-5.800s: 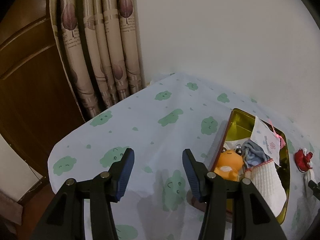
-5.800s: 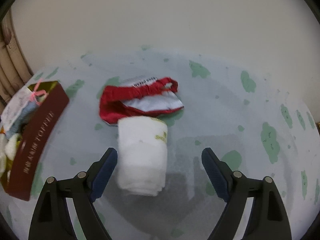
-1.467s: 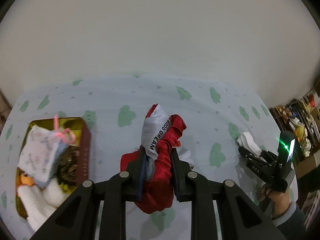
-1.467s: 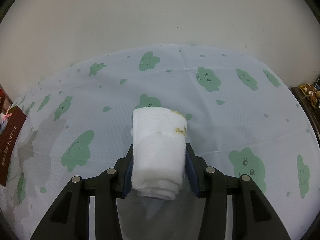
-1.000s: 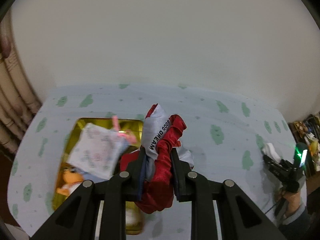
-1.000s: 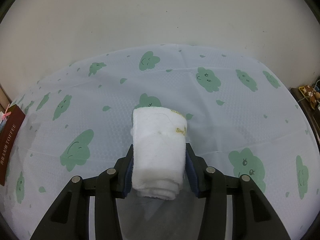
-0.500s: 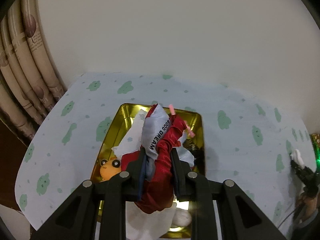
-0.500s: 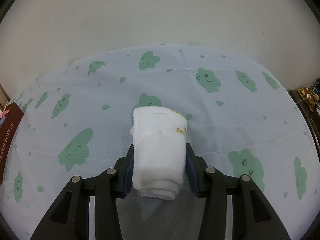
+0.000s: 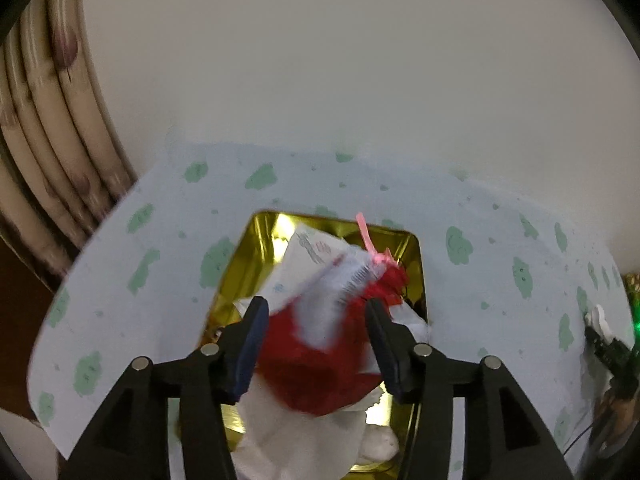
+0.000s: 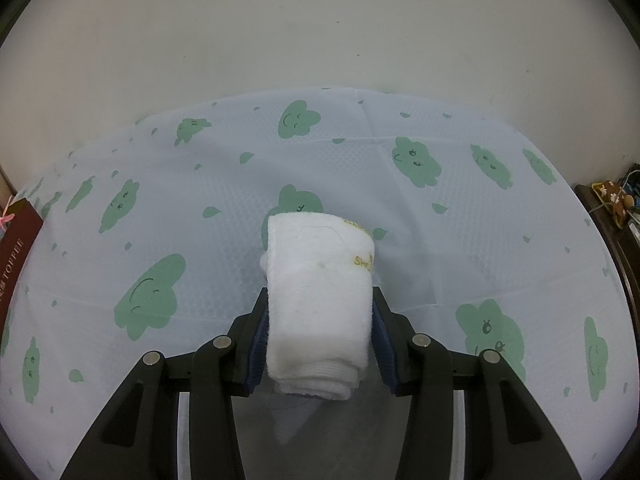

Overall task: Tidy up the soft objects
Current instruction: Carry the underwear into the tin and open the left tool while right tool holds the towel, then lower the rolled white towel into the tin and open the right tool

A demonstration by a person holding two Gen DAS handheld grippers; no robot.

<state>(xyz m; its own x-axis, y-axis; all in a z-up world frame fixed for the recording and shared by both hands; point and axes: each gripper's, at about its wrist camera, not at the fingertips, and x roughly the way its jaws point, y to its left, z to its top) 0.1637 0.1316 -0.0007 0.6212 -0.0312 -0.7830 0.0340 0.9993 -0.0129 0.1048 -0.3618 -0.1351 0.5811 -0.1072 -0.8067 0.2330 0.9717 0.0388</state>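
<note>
In the left wrist view my left gripper (image 9: 315, 306) hangs over the gold tin (image 9: 412, 248), its jaws opening. The red and white cloth (image 9: 320, 360) is a blur between them, spreading loose and sinking onto the things in the tin. Beneath it lie a white pouch with a pink ribbon (image 9: 308, 256) and a white knit piece (image 9: 288, 440). In the right wrist view my right gripper (image 10: 318, 300) is shut on a rolled white towel (image 10: 320, 288), held above the cloud-print tablecloth (image 10: 400, 200). At the far right of the left wrist view that other gripper (image 9: 608, 344) is small.
A beige curtain (image 9: 52, 160) hangs left of the table beside a plain wall. The tin's dark red side (image 10: 16, 248) shows at the left edge of the right wrist view. Cluttered shelves (image 10: 616, 200) stand past the table's right edge.
My left gripper carried the red cloth leftwards over the tin, then its jaws spread wide and the cloth came loose. The right gripper kept still with the towel.
</note>
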